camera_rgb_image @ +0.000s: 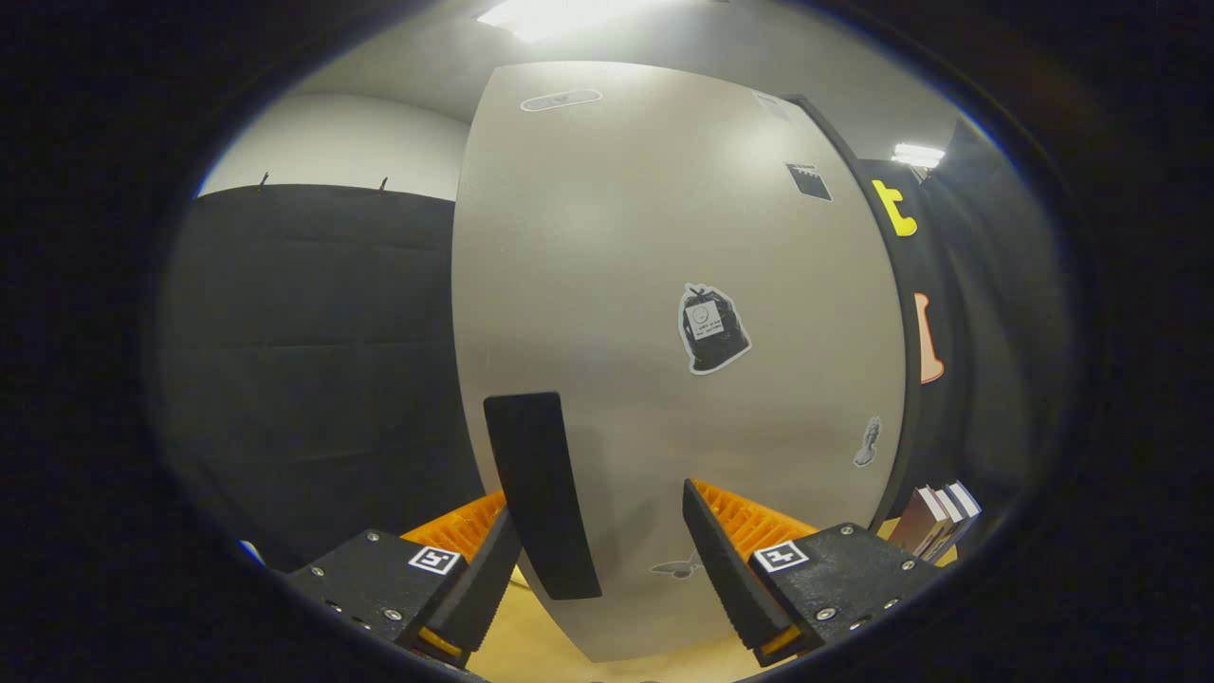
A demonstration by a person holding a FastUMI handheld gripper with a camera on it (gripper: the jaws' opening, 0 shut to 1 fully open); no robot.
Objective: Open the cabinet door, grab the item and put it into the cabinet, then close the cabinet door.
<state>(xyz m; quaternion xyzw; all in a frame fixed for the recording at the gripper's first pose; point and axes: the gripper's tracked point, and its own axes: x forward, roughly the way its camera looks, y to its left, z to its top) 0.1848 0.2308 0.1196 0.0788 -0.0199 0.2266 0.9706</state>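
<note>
Grey and matt, the cabinet door (664, 313) stood closed straight ahead of us, with a dark upright handle (541, 493) near its left edge and a few stickers across its face, one of them a black bag sticker (712, 328). We held the gripper (597, 560) close up to the door, its fingers spread wide and grasping nothing; the handle lay in the gap between them, nearer the left finger, and whether that finger touched it we could not tell. We judged this to be the first step, the reach for the handle before the door is opened, so nearly all of the task was left. The next move, as we saw it, called for centring the handle between the fingers, closing on it firmly, then pulling along the door's swing, probably with the hinge on the right. The item to be stowed we could not identify from here. Beyond the door's right edge stood some books (934, 520), and below lay a pale wooden surface (531, 645).
</note>
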